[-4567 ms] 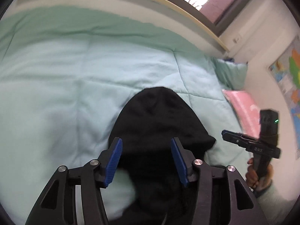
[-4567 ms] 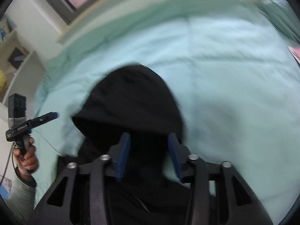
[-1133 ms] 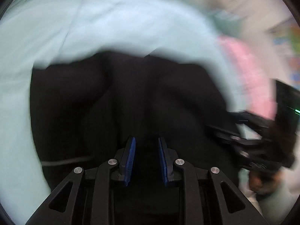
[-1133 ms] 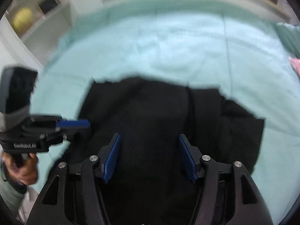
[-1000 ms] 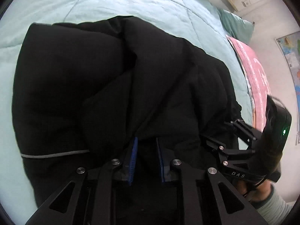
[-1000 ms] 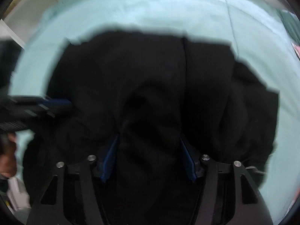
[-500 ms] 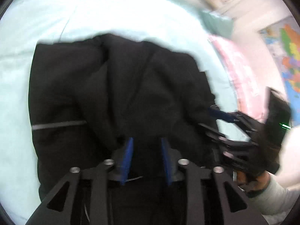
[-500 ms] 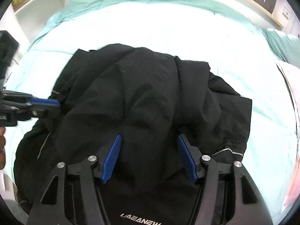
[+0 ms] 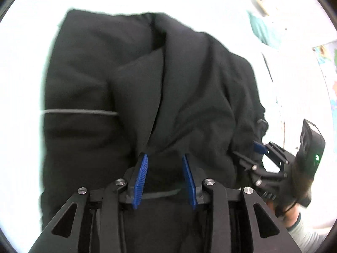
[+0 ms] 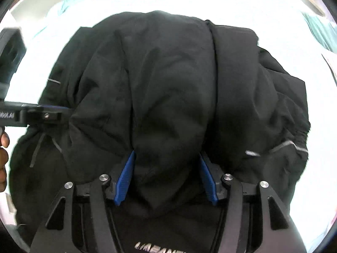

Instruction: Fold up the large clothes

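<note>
Black, puffy jacket [image 9: 134, 88] lies bunched on the pale bedspread [image 10: 221, 2], a grey stripe at nine o'clock. Left gripper [image 9: 165, 168] points steeply down, jaws lately opened, pads off the cloth. Right gripper [image 10: 166, 175] straddles a fold, jaws lately narrowing, unclamped.

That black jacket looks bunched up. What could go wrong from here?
The left gripper has just been opening, black jacket fabric loose between its jaws, so that fold may spring apart. The right gripper has just been closing around a thick bunch; whether it grips is unclear, and a partial hold could drag layers askew.
</note>
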Demonstrator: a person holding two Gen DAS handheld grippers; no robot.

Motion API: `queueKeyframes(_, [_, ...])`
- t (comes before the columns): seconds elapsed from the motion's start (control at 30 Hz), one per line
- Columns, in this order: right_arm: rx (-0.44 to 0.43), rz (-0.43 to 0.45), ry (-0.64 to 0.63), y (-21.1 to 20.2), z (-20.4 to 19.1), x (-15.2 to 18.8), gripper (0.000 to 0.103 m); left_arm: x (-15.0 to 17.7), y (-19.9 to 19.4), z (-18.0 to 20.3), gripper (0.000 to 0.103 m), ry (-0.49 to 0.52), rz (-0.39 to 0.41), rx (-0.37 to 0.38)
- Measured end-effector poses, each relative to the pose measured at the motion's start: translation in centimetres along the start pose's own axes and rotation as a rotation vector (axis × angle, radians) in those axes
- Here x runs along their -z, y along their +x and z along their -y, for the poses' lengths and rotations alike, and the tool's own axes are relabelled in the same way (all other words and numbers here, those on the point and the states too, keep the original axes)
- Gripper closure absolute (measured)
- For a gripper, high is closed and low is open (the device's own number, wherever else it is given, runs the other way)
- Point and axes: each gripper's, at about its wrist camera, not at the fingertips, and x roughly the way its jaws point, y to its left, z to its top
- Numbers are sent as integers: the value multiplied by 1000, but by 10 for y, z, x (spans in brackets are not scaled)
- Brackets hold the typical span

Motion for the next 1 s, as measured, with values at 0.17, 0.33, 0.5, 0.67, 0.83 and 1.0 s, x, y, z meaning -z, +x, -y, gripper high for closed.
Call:
queueKeyframes(0.17, [-16,61,34,-58,19,34,43,38,-55,-20,65,28,58,-160])
queueKeyframes(0.33, [24,90,117,-91,68,76,43,86,-102,-73,65,-52,79,-226])
queueKeyframes(0.5, [69,48,289,-101,116,124,43,147,-115,-132,65,-223,33,-116])
queueKeyframes(0.67, [106,-14,387,-107,153,166,42,209,-84,-149,65,-322,-55,-83])
queueKeyframes(0.83, [130,-67,427,-111,161,203,43,241,-80,-159,63,-373,-55,-55])
queueKeyframes(1.0, [133,-98,405,-111,153,218,43,245,-79,-160,61,-385,-23,-38])
